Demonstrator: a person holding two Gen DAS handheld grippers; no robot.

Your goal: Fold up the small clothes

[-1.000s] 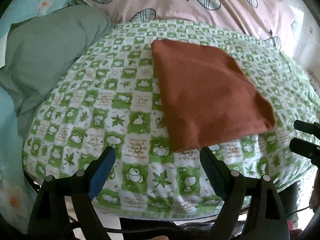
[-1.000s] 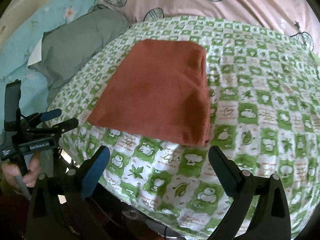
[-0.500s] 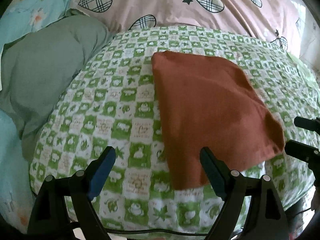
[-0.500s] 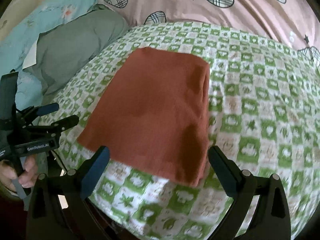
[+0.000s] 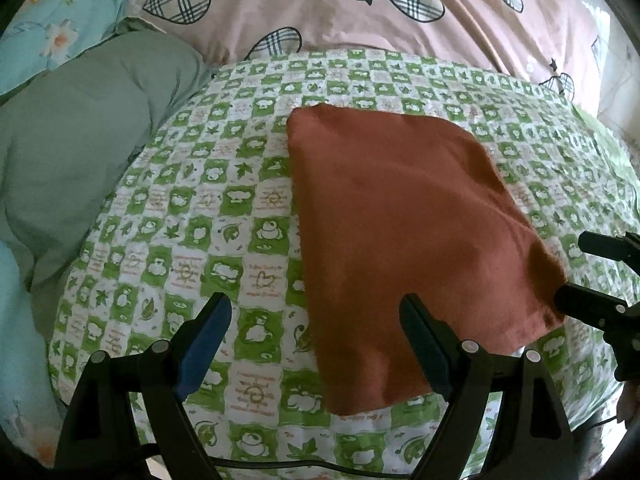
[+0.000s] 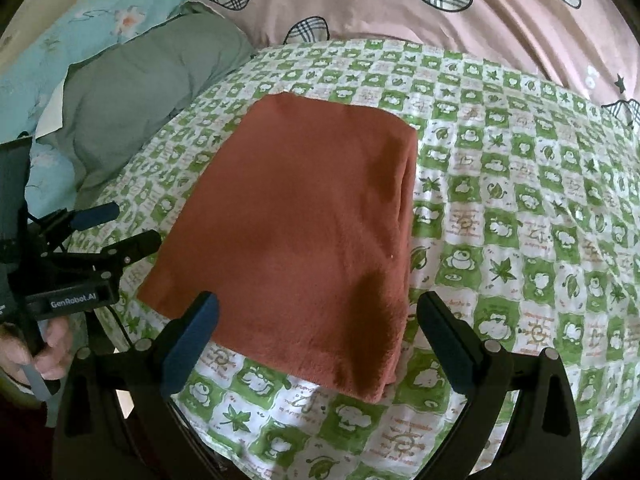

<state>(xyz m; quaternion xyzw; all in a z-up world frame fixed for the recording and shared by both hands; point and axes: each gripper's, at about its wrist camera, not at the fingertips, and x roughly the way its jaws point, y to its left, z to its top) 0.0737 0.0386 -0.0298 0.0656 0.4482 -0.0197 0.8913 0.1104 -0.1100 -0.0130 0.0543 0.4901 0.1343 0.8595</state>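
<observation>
A grey pillow [image 5: 80,140] was noted at the far left, beside the checked sheet [image 5: 208,216]. The left gripper [image 5: 316,332] was held with jaws wide and empty at the near edge of the rust cloth [image 5: 400,232], judged ready for a further fold. The cloth was found folded flat on the sheet. The right gripper [image 6: 316,324] was likewise spread wide, empty, at the cloth's near right corner. No containers were seen.

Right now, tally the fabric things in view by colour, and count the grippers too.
Rust-red folded cloth: 1
Green checked sheet: 1
Grey-green pillow: 1
Pink heart-print bedding: 1
Light blue floral bedding: 1
Grippers, left gripper and right gripper: 2
Total: 7
</observation>
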